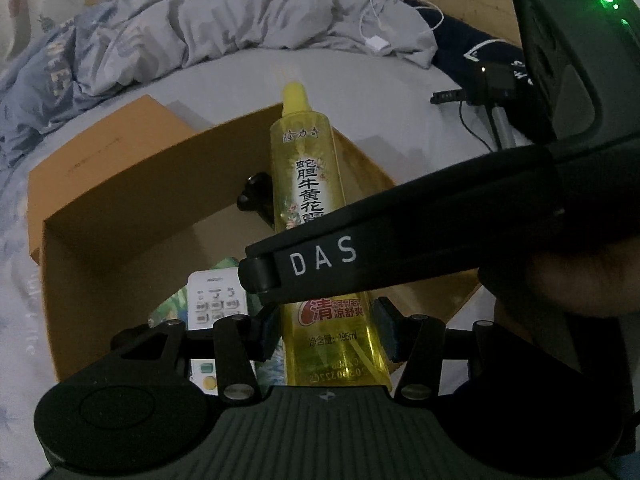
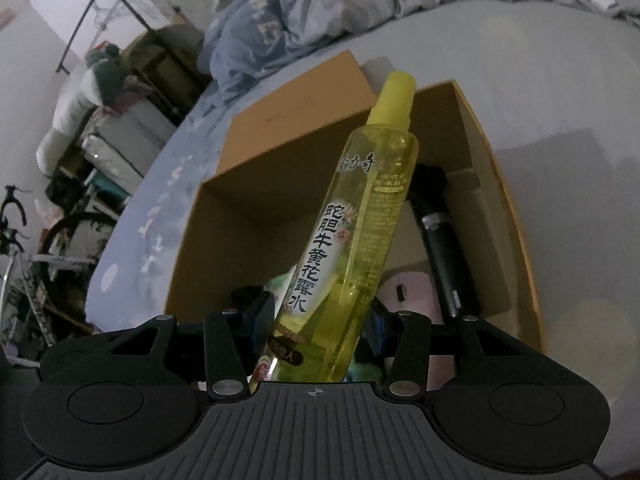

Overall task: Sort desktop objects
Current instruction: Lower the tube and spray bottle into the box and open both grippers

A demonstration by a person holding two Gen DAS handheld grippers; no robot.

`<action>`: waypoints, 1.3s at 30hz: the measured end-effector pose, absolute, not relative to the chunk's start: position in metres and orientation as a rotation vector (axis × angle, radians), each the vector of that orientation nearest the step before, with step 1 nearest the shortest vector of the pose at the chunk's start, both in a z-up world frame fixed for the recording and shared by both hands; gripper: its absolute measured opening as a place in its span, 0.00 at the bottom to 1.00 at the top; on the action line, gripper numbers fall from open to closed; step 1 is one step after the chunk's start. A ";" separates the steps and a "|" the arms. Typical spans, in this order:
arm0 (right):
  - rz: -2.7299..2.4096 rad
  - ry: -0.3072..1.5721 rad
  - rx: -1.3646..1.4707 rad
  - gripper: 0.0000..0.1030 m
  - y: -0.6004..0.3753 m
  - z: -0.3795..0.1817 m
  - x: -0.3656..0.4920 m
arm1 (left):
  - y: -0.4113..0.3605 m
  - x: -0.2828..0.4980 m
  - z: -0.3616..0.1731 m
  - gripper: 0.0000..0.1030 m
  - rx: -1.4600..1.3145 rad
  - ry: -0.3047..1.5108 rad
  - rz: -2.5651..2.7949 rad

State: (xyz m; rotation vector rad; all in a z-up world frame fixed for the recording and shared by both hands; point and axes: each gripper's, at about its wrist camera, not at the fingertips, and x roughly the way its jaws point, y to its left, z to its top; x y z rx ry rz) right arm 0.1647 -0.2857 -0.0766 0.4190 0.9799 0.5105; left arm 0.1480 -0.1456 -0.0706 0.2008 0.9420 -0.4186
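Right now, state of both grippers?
Left gripper: holding the yellow bottle near its base, over the cardboard box.
Right gripper: jaws around the same bottle; whether they clamp it cannot be told.

Glossy clear plastic bottle [image 2: 352, 232] – matt brown cardboard box [image 2: 280, 120] – soft crumpled cloth bedding [image 1: 224, 20].

One yellow bottle [image 2: 352, 240], one cardboard box [image 2: 512, 208], one remote [image 1: 216, 304], one black cylinder [image 2: 444, 240]

Clear yellow bottle [image 2: 352, 236], capped, Chinese label, tilted above open cardboard box [image 2: 256, 128]
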 end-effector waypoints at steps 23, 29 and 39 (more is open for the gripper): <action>0.459 1.067 0.427 0.50 -0.282 -0.113 0.177 | -0.136 0.154 -0.091 0.48 0.237 1.025 -0.410; 0.430 1.082 0.404 0.58 -0.280 -0.114 0.173 | -0.133 0.152 -0.092 0.48 0.233 1.015 -0.412; 0.382 1.106 0.366 0.78 -0.277 -0.114 0.167 | -0.129 0.146 -0.086 0.57 0.194 0.988 -0.402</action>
